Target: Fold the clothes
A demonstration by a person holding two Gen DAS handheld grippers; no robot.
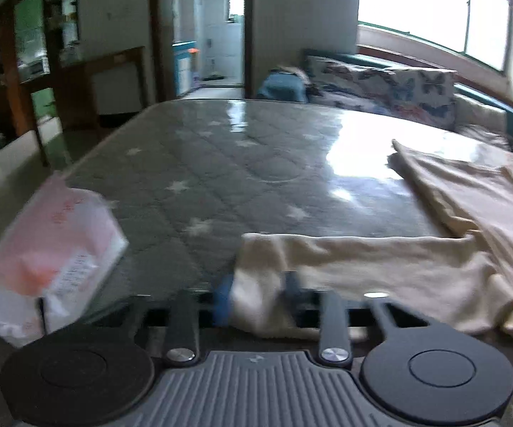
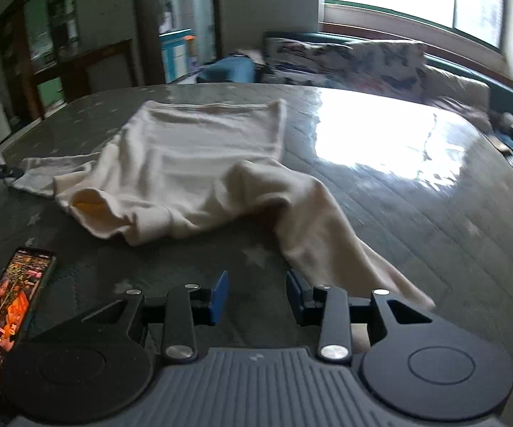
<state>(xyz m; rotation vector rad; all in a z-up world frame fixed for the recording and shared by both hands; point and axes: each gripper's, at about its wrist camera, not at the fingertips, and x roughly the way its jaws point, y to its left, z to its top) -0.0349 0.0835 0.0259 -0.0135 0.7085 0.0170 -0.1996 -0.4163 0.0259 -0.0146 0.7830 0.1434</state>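
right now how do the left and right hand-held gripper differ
The left hand-held gripper is shut on a sleeve end of the cream garment; the right hand-held gripper stands open with nothing between its blue pads. The left one has cloth bunched over its fingers; beside the right one, the other sleeve lies loose, apart from the pads. Both point down over the grey star-patterned mattress.
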